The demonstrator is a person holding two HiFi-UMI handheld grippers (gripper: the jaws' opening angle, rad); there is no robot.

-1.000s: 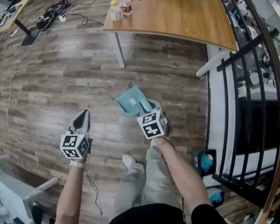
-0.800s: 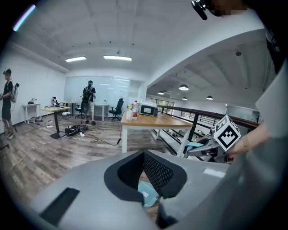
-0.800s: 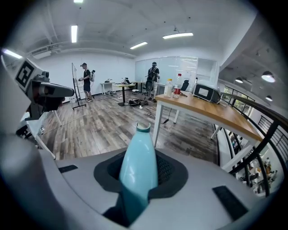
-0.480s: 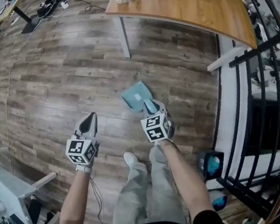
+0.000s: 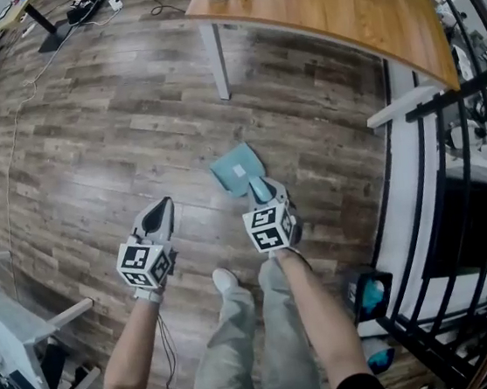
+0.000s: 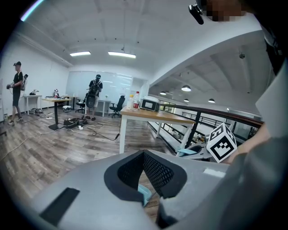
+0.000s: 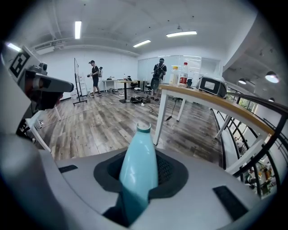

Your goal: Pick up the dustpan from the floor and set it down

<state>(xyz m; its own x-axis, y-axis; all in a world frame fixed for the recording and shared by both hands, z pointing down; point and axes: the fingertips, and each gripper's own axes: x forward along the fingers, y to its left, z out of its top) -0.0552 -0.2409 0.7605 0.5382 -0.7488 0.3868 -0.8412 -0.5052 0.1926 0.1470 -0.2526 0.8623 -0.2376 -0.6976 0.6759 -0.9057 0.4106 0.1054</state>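
Running toward eleven o'clock from the right gripper [image 5: 260, 188], which is clamped on its handle [image 7: 138, 167], the dustpan [image 5: 237, 168] is noted; the left gripper [image 5: 159, 211], pressed together and empty, is seen at nine o'clock.

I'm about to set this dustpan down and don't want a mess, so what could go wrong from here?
The right claw holds the dustpan only by its handle, with the wide pan sticking out ahead, so it may swing or slip in the grip. If it comes down tilted, one edge may hit the wooden floor first and it could tip. The table leg stands ahead; a forward push might knock it.
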